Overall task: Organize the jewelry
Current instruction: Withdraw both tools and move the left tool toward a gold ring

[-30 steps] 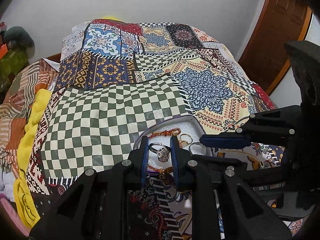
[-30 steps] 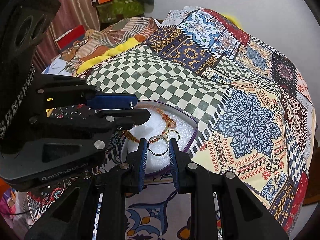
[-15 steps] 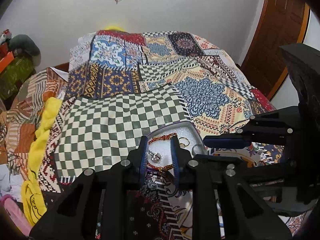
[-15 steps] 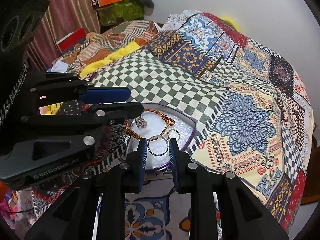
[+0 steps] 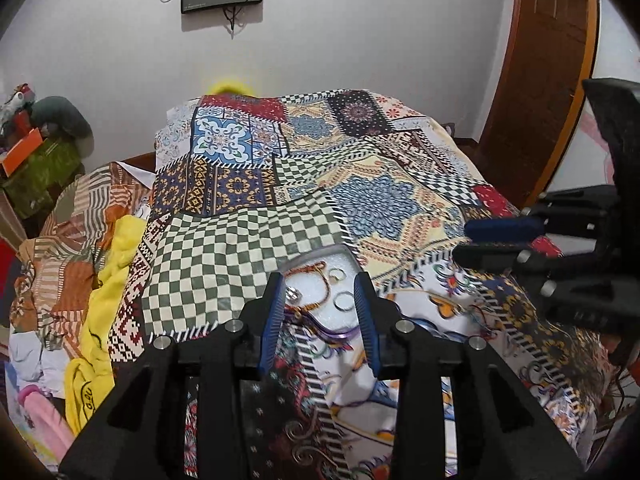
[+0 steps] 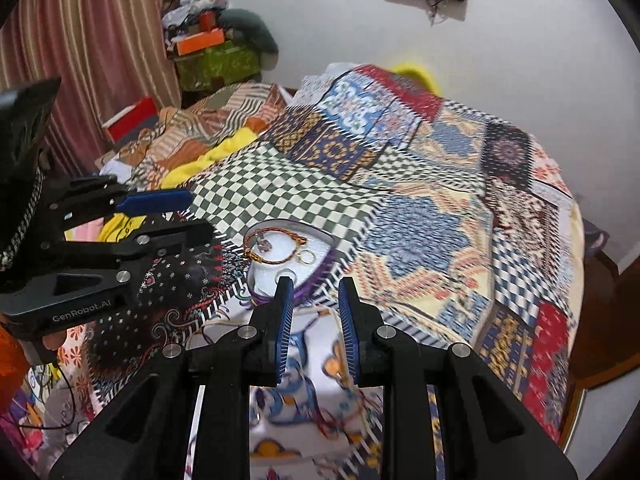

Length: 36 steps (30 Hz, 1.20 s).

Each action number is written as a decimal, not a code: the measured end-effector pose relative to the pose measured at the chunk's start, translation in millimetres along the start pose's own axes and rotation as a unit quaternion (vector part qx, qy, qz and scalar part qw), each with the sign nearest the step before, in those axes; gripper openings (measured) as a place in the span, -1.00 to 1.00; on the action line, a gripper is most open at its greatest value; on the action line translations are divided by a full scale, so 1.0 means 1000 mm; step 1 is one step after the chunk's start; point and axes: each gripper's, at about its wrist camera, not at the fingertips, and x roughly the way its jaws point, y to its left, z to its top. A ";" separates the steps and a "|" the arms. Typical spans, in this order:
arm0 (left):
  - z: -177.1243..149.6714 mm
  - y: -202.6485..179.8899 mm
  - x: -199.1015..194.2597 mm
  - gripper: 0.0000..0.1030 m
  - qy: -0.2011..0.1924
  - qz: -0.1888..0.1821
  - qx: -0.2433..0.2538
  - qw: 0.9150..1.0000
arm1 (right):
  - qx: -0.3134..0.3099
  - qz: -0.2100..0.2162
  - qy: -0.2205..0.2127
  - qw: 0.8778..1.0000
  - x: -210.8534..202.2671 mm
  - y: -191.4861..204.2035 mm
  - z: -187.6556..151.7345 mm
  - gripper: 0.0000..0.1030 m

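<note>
I hold both grippers above the bed, and both are spread wide with nothing between their fingers. My left gripper (image 5: pixel 320 300) hovers over the near edge of the tray (image 5: pixel 316 257), which lies on the quilt (image 5: pixel 224 248). In the tray I see the stone ring (image 5: pixel 293 295), a plain ring (image 5: pixel 343 303), a small gold ring (image 5: pixel 336 275) and a beaded bracelet (image 5: pixel 308 269). My right gripper (image 6: pixel 314 300) hangs just beside the tray (image 6: pixel 324 268), toward its right.
</note>
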 end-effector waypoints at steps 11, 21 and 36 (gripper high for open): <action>-0.028 -0.044 -0.012 -0.20 0.032 -0.018 0.027 0.999 | 0.041 -0.028 -0.024 0.998 -0.044 -0.022 -0.034 -0.30; -0.066 -0.081 0.005 -0.20 0.091 -0.049 0.039 0.994 | 0.072 -0.029 -0.014 0.997 -0.055 -0.037 -0.074 -0.30; -0.090 -0.081 0.035 -0.21 0.111 -0.097 -0.023 0.989 | 0.092 -0.009 0.022 0.996 -0.022 -0.036 -0.108 -0.30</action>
